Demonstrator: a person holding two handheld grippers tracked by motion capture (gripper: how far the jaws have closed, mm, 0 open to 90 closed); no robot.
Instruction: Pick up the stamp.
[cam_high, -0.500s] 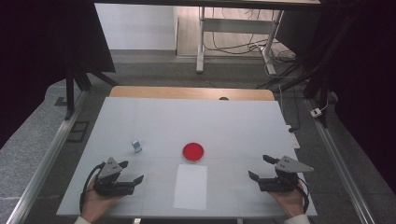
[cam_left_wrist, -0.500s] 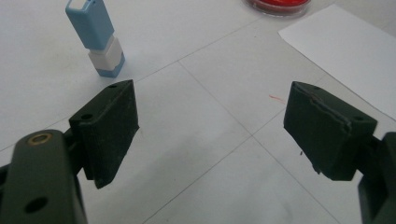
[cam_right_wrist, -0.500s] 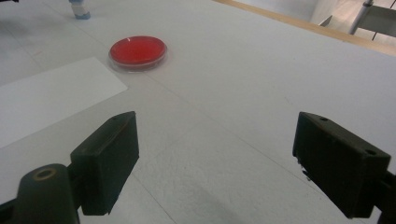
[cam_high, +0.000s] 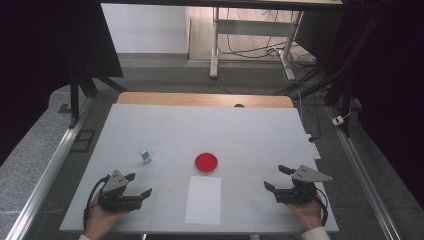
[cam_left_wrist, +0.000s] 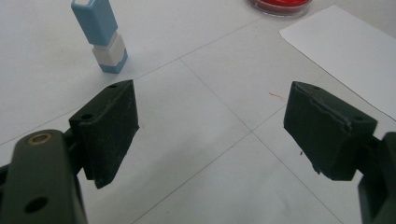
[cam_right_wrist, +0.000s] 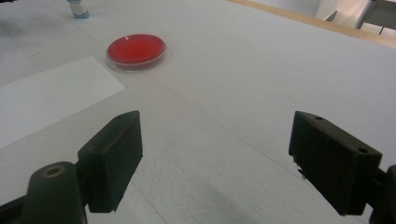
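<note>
On the white table (cam_high: 210, 130), the left gripper (cam_high: 139, 184) and the right gripper (cam_high: 277, 177) rest near the front corners, both with jaws spread wide and holding nothing. Between them lies a white sheet of paper (cam_high: 203, 199), its far edge just beside a red round dish (cam_high: 206, 162). A small blue-and-white stamp (cam_high: 146, 156) stands upright ahead of the left gripper.

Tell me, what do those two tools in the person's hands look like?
Both are dark, nearly black. The left gripper and the right gripper each end in two blocky jaws with flat pads and small screw holes. A grey three-cornered plate sits on top of each, and a black cable loops off the back. White cuffs show at the wrists.
</note>
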